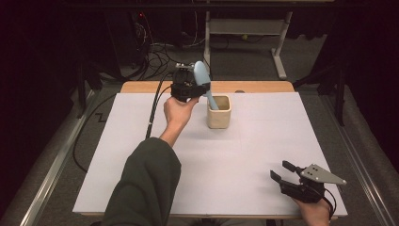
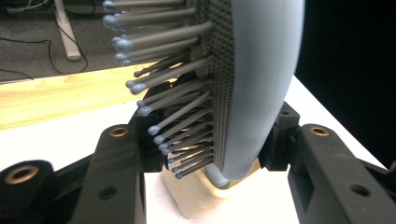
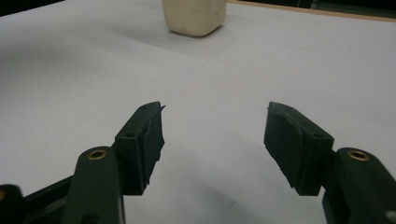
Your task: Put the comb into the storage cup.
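Note:
A light blue hairbrush [image 1: 202, 77] stands tilted, its handle down inside a cream square cup [image 1: 219, 113] at the far middle of the table. My left gripper [image 1: 196, 84] is shut on the brush's head just above the cup. In the left gripper view the brush's back [image 2: 261, 84] and grey bristles sit between the black jaws of the left gripper [image 2: 219, 140], with the cup [image 2: 196, 200] below. My right gripper [image 1: 282, 170] rests near the front right corner, open and holding nothing. The right gripper [image 3: 215, 130] faces the cup [image 3: 195, 16] across the white surface.
A white sheet [image 1: 263, 141] covers the table, and a wooden strip [image 1: 263, 86] shows along the far edge. The left gripper's black cable [image 1: 153, 113] trails off the table's left side. Beyond the table are floor cables and a desk frame [image 1: 280, 52].

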`<state>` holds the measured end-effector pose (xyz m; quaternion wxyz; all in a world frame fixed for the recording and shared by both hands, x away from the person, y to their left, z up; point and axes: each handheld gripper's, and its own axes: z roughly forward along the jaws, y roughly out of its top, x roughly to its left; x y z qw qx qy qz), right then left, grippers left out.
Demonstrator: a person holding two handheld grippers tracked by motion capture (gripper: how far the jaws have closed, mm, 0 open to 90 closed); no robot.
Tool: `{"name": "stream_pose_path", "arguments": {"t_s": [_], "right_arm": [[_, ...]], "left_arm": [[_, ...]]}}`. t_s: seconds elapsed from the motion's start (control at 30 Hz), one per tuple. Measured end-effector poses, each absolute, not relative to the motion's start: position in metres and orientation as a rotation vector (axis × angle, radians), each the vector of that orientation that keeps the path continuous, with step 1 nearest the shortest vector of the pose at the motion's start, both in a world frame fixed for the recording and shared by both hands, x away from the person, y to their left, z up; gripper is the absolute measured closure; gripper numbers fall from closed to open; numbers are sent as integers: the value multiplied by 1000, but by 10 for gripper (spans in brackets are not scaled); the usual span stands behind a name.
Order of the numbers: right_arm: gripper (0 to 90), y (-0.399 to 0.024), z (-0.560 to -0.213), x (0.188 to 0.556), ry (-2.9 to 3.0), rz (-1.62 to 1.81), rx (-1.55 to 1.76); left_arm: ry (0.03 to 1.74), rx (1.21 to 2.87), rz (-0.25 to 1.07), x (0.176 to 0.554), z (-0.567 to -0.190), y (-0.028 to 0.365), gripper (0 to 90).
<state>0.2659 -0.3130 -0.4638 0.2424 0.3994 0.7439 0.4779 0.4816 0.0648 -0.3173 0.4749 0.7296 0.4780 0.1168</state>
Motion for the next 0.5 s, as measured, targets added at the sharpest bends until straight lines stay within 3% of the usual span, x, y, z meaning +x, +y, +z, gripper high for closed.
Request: {"name": "stream_pose_path", "arguments": {"t_s": [0.5], "right_arm": [[381,-312,-465,268,2037,1301,1112]], "left_arm": [[1174,1796,266,484,-327,58,533]]}}
